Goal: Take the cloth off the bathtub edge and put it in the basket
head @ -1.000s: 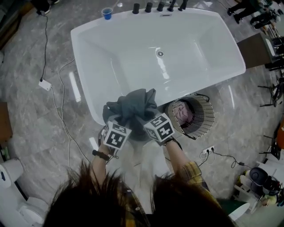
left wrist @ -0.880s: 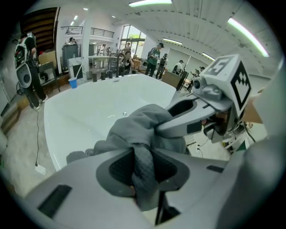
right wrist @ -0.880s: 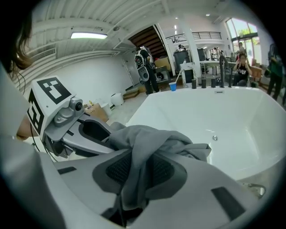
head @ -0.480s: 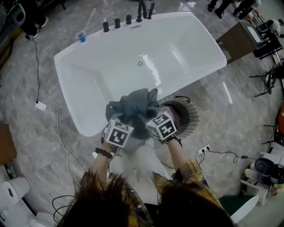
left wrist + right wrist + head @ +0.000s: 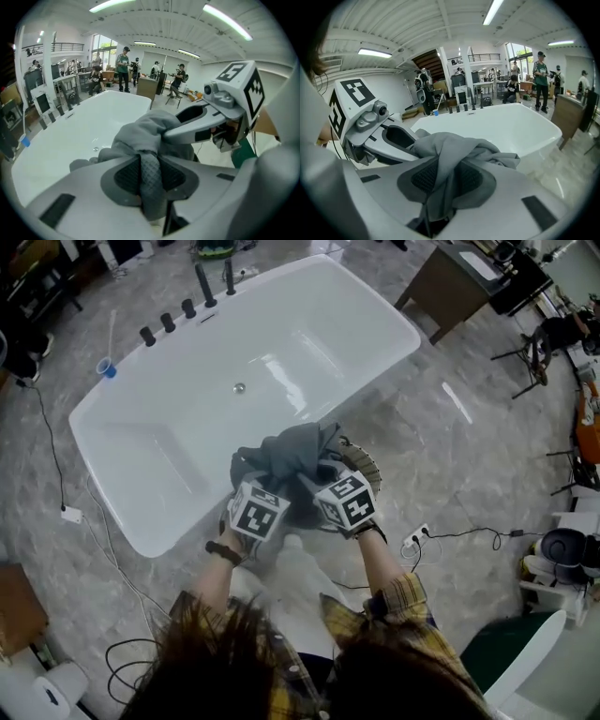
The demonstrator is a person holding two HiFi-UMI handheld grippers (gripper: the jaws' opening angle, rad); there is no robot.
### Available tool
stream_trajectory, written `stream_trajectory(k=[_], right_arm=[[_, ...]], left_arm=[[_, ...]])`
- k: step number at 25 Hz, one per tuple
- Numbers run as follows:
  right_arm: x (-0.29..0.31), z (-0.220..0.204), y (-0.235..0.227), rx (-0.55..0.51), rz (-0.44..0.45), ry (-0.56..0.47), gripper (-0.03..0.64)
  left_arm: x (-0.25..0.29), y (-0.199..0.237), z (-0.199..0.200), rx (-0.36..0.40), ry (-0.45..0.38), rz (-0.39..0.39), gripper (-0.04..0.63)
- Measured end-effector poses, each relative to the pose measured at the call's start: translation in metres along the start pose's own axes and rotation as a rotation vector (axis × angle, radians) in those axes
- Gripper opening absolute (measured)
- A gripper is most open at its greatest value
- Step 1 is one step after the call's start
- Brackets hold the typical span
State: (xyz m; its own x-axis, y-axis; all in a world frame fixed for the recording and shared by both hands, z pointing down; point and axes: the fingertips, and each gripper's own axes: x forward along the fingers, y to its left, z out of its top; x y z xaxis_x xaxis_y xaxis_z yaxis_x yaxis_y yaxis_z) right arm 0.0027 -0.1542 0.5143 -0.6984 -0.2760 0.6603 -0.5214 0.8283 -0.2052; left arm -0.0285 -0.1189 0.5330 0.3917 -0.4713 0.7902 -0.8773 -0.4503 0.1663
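Note:
A dark grey cloth point(image 5: 291, 457) hangs bunched in the air between my two grippers, clear of the white bathtub point(image 5: 187, 418). My left gripper point(image 5: 266, 489) is shut on a fold of the cloth point(image 5: 149, 173), which runs between its pads. My right gripper point(image 5: 324, 484) is shut on another fold point(image 5: 440, 178), and the rest of the cloth point(image 5: 459, 145) drapes over its jaws. The wire basket point(image 5: 367, 465) stands on the floor beside the tub. It is mostly hidden under the cloth and the right gripper, which are above its near left rim.
A blue cup point(image 5: 107, 367) and black tap knobs point(image 5: 169, 322) sit on the tub's far rim. A power strip point(image 5: 415, 538) and cables point(image 5: 70, 514) lie on the marble floor. A brown table point(image 5: 450, 277) stands at the far right. People stand in the background point(image 5: 123, 68).
Both grippers have carried the cloth rightwards off the tub edge until it covers most of the basket. The head view has swung, so the tub sits further left and more tilted.

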Motion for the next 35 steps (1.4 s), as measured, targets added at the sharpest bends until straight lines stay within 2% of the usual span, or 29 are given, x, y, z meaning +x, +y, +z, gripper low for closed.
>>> stream_trajectory(k=[8,16,23,35], right_arm=[[-0.062,-0.049,-0.088,0.074,-0.075,0.005,0.104],[-0.078,-0.105,-0.129,0.171,-0.119,0.026,0.104],[-0.055,-0.139,-0.141,0.250,-0.148,0.041,0.104],[0.018,-0.200,-0.166,0.325,-0.156,0.083,0.104]], left_arm=[[0.070,-0.079,0.049,0.065,0.024,-0.081,0.104],[0.124,-0.121,0.045,0.111,0.089,-0.137,0.104],[0.158,-0.117,0.024,0.175,0.156,-0.191,0.104],[0.234,-0.087,-0.024,0.183,0.246,-0.216,0.104]])
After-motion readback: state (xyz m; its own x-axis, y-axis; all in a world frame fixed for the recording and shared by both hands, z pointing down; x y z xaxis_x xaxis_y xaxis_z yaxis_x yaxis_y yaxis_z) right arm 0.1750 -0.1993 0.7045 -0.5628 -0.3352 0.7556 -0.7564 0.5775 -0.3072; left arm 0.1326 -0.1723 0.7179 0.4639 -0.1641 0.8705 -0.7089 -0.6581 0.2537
